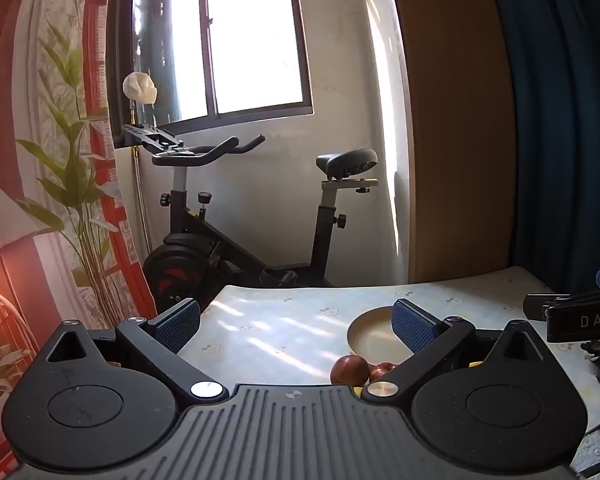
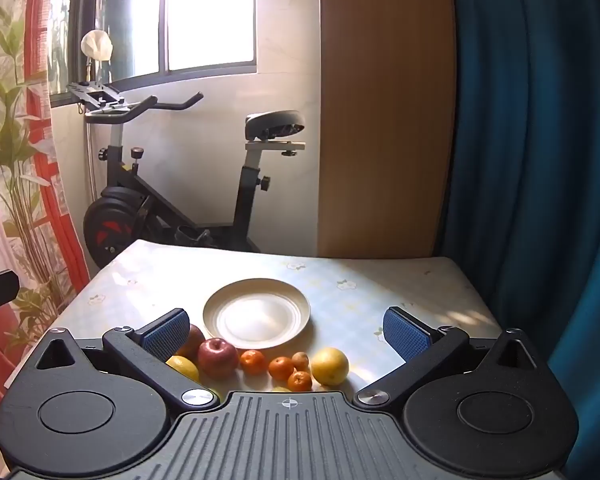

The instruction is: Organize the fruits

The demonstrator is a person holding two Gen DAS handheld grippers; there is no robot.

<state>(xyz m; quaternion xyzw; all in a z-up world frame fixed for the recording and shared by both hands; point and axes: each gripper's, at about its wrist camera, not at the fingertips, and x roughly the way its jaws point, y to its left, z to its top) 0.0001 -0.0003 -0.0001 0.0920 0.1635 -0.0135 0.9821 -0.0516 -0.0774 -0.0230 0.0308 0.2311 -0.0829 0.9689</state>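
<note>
White letters "DAS" (image 1: 598, 321) are read on the right tool (image 2: 286, 330); both it and the left tool (image 1: 296, 326) are held wide, nothing gripped, above the surface (image 2: 360, 280).

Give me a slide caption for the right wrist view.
Open right gripper above apples, tangerines and lemons lined up before an empty plate on the table.

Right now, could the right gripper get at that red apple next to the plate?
Probably yes. The right gripper is open and holds nothing, and the red apple lies just ahead, low between its fingers. A lemon and a mandarin crowd it.
</note>
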